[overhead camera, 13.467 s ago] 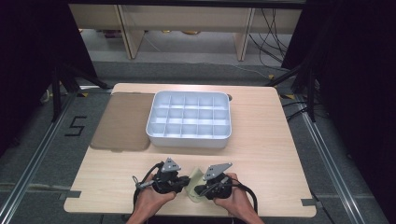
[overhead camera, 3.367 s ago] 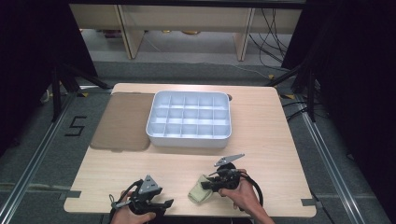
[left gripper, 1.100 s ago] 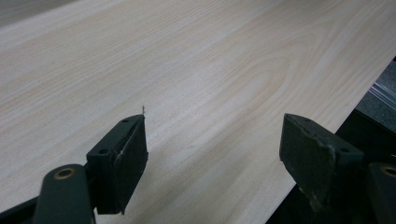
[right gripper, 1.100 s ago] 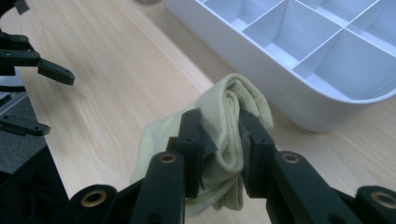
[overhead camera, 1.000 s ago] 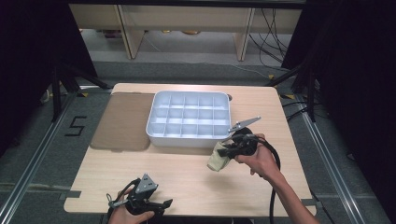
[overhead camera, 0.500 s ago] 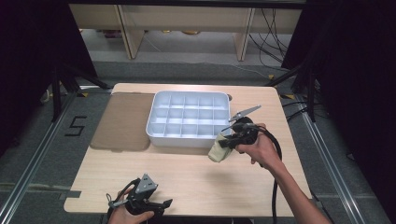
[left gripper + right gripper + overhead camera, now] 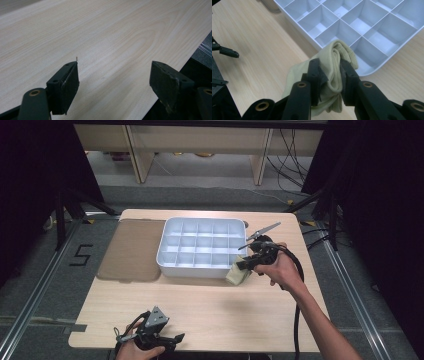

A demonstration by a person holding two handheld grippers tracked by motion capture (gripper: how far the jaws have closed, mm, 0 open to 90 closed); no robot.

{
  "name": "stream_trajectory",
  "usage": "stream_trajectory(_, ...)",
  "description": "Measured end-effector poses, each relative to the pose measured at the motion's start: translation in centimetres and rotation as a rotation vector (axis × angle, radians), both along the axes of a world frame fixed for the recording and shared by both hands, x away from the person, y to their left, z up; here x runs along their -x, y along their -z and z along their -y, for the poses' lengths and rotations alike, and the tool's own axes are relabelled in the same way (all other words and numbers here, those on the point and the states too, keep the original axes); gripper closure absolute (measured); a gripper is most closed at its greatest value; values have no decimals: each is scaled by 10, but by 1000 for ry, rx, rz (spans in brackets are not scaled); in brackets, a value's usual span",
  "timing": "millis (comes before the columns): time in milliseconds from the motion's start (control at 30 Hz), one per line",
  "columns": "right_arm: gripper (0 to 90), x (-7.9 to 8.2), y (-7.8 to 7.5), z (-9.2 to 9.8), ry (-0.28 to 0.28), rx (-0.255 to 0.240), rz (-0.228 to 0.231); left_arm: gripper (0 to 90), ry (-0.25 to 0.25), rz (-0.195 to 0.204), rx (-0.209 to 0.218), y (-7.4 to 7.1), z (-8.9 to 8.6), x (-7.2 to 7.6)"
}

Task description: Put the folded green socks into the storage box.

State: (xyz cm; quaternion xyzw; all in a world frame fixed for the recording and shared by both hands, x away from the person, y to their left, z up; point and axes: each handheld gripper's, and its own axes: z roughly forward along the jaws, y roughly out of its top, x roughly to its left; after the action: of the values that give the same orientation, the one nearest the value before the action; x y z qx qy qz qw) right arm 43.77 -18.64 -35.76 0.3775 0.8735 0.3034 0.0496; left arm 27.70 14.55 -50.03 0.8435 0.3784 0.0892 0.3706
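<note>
Sock (image 7: 334, 75), pale yellow-green and folded into a soft bundle, is clamped between the two black jaws of the right tongs (image 7: 329, 75). In the right gripper view its long axis runs along the jaws: the rounded, folded end points forward and overlaps the rim of the white divided tray (image 7: 372, 72) at the tray's near corner compartment, while the looser end hangs back under the jaws over the bench (image 7: 262, 57).

In the high view the sock (image 7: 238, 274) sits at the tray's near right corner, touching or just beside the tray's outer wall (image 7: 192, 271); I cannot tell whether it rests on the bench (image 7: 225, 310) or is held just above it. The right tongs (image 7: 245, 266) reach in from the bench's right side, held by the person's right hand (image 7: 280, 267), with a black cable trailing toward the near edge.

A brown mat (image 7: 131, 250) lies flat to the left of the tray, its right edge tucked against or under the tray.

The left tongs (image 7: 176, 338) rest at the bench's near edge, left of middle, in the person's left hand (image 7: 137, 351). In the left gripper view their jaws stand wide apart with bare wood between them, close to the bench edge.
</note>
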Motion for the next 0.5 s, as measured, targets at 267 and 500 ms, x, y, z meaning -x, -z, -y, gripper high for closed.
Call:
stream_trajectory(267,736,-16,-9,1,33,15,12,238,-5,-4,6,1,1,0)
stream_trajectory(500,737,-35,-9,-2,50,34,35,238,-20,-7,7,2,1,0)
